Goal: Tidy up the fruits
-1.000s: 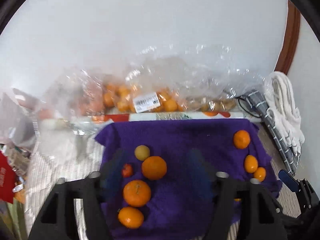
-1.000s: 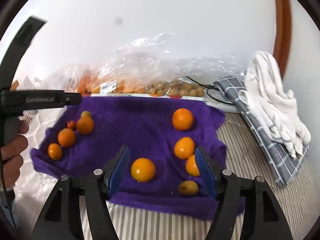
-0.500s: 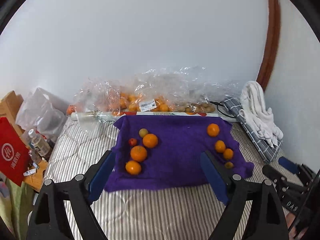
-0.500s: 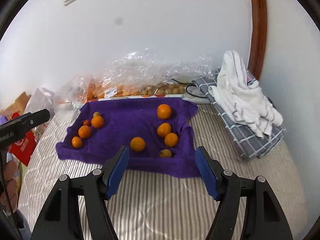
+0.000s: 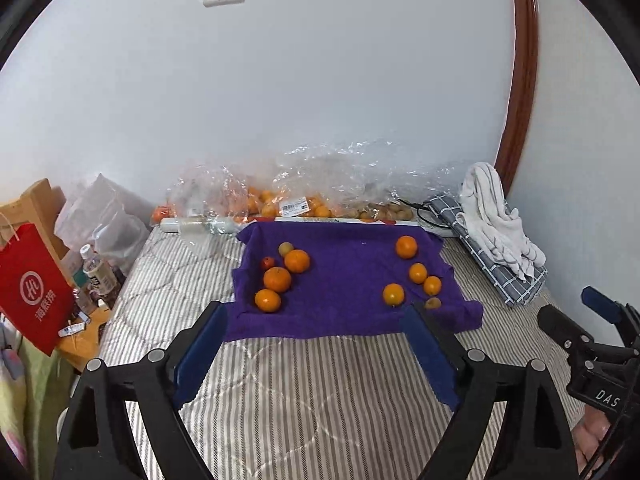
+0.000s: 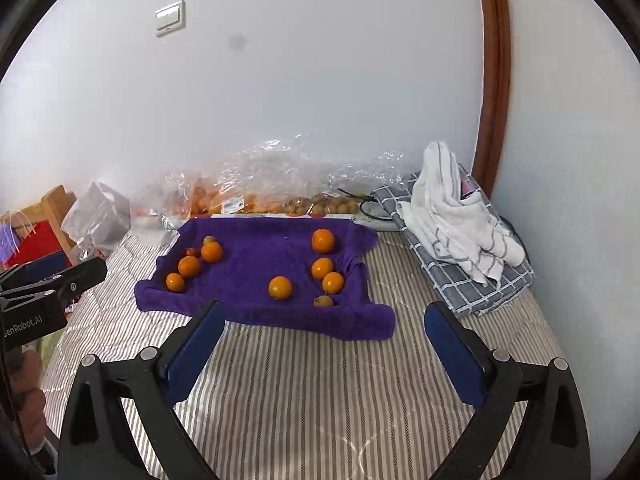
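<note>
A purple towel [image 5: 352, 280] [image 6: 260, 256] lies spread on the striped mattress [image 5: 320, 380]. On its left side sit three oranges [image 5: 277, 279], a small red fruit [image 5: 267, 263] and a yellowish fruit [image 5: 285, 248]. Its right side holds several oranges [image 5: 418, 273] and a small brownish fruit [image 5: 433, 303]. In the right wrist view one orange [image 6: 280, 287] lies a little apart from the right group [image 6: 322, 268]. My left gripper [image 5: 314, 316] hangs open and empty, short of the towel's near edge. The jaws of my right gripper [image 6: 325, 312] are opening, with nothing between them.
Clear plastic bags of fruit [image 5: 288, 204] line the wall behind the towel, with a roll of film [image 5: 196, 225] beside them. A white towel on a grey checked cloth [image 5: 496, 236] lies at the right. A red paper bag [image 5: 32, 288] and bottles [image 5: 96, 272] stand left of the bed.
Both grippers have drawn back and up from the towel, so the fruit looks smaller and farther off. Both pairs of jaws stand wider. The orange once framed by the right fingers stays on the towel.
</note>
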